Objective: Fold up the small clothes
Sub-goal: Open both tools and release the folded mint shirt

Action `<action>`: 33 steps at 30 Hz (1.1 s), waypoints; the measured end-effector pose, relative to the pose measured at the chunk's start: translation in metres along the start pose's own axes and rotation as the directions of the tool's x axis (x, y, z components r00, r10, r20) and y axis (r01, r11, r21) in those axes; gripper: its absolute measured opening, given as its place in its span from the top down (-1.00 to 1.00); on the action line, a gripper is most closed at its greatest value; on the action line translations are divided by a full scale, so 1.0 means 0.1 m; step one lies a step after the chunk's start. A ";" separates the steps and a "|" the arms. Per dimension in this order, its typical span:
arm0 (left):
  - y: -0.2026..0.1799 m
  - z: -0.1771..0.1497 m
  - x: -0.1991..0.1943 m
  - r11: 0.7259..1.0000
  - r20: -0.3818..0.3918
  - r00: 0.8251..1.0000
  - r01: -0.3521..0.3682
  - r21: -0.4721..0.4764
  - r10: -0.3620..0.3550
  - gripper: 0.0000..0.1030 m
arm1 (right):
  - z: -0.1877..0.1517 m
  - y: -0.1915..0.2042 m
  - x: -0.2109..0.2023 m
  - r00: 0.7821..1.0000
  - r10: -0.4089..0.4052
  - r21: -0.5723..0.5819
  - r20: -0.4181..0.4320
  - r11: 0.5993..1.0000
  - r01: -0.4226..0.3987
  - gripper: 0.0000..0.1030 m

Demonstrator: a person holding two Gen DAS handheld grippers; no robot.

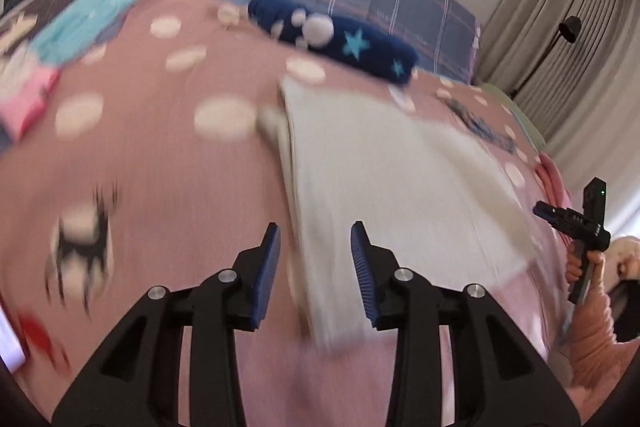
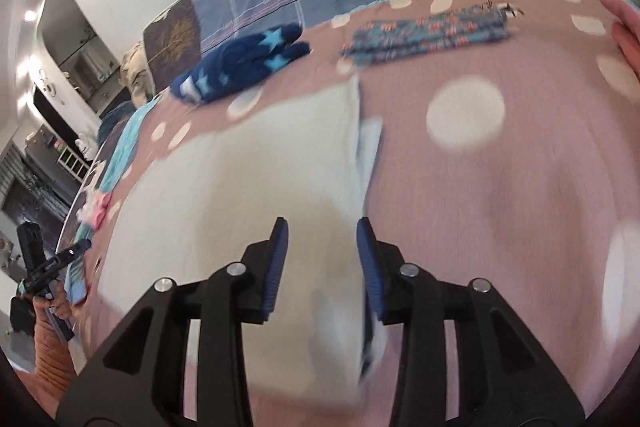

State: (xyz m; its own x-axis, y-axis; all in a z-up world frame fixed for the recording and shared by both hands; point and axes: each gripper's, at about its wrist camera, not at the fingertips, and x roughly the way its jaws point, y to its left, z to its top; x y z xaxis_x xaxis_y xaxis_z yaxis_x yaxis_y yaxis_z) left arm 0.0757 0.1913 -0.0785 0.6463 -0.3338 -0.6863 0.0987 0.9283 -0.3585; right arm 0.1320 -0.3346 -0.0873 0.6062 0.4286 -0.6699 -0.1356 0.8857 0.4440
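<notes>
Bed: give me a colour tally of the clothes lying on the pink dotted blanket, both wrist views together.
White: 1, the white garment under both grippers
Navy with stars: 1, the navy piece
Blue floral print: 1, the folded print piece
Light blue: 1, the turquoise piece
Pink: 1, the pink piece
Total: 5

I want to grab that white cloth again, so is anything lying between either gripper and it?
Nothing visible. The white cloth lies flat on the pink dotted bedspread right ahead of the open left gripper and right gripper. The navy star socks and patterned fabric lie beyond it.
</notes>
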 end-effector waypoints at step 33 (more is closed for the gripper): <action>0.02 -0.70 0.16 0.925 -0.013 0.958 0.275 -0.264 -0.288 0.20 | -1.01 0.14 -0.40 0.998 0.043 0.190 -0.042 0.981 -0.034 -0.14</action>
State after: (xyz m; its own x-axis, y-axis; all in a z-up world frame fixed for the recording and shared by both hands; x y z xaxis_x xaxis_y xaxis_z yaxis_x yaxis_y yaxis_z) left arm 0.0333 0.1762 -0.1346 0.5808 -0.5890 -0.5620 0.0689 0.7234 -0.6870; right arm 0.0263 -0.3214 -0.1145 0.5662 0.4731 -0.6750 -0.0042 0.8206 0.5715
